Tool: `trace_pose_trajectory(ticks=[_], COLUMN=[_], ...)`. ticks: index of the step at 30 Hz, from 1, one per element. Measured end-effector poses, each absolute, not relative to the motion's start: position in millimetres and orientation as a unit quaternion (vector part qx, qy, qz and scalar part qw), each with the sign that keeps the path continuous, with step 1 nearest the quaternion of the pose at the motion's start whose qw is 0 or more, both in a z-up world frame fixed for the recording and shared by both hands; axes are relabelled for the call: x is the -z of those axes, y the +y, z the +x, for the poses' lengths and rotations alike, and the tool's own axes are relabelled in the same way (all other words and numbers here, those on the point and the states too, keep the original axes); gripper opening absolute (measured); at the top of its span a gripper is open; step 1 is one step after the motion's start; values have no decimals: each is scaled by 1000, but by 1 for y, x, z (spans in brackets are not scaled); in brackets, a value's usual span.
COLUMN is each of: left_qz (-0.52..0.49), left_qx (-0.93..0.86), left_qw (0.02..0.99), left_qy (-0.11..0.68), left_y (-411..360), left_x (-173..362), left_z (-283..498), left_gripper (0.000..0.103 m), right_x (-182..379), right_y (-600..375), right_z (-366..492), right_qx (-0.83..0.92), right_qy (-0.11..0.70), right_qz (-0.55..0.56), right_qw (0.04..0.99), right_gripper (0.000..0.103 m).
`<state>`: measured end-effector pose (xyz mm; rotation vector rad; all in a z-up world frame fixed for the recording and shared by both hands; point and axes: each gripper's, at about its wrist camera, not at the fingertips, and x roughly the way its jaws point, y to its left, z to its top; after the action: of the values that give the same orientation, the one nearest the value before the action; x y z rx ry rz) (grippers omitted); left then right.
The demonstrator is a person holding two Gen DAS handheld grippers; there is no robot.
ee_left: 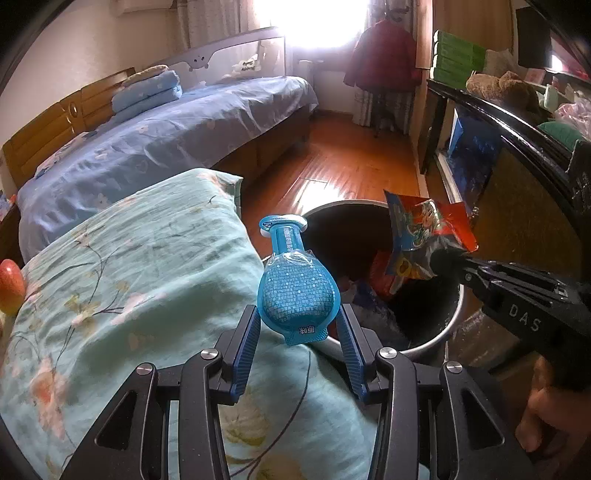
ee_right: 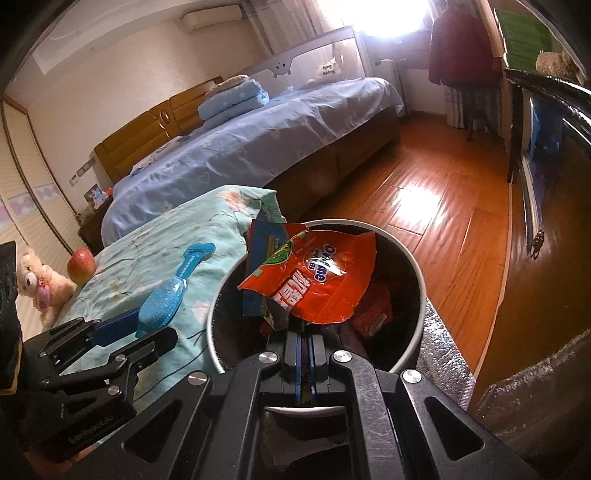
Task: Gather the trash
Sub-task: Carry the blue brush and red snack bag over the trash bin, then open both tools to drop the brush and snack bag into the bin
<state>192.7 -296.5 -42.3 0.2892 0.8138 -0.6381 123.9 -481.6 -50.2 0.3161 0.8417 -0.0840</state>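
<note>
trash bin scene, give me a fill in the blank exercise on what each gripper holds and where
1. The left gripper is shut on a ____ plastic blister pack.
2. The right gripper holds a red snack wrapper directly above the ____.
3. On the floral quilt, beside the teddy bear, lies an ____.
4. The bin's rim is ____ in outline.

Missing words: blue; trash bin; apple; round

A home bedroom: 1 bed (ee_right: pixel 258 140) with a blue sheet and wooden headboard (ee_right: pixel 147 129), folded quilts (ee_right: pixel 232 99), a teddy bear (ee_right: pixel 37 280), curtained window (ee_left: pixel 306 26), and wooden floor (ee_right: pixel 424 192).
</note>
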Motion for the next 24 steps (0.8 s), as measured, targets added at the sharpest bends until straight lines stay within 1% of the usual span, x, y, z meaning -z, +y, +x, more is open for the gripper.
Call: trace_pose_trajectory(ticks=[24], left_qz=[132], left_qx=[317], left_qw=[847], left_qy=[407], left_y=[-325], left_x=[47], left_z=[211], left_gripper=[42], right_x=[64], right_y=[-502], right_z=[142], right_qx=[50], right_qy=[434], right_qz=[161], right_qw=[885], right_gripper=[2])
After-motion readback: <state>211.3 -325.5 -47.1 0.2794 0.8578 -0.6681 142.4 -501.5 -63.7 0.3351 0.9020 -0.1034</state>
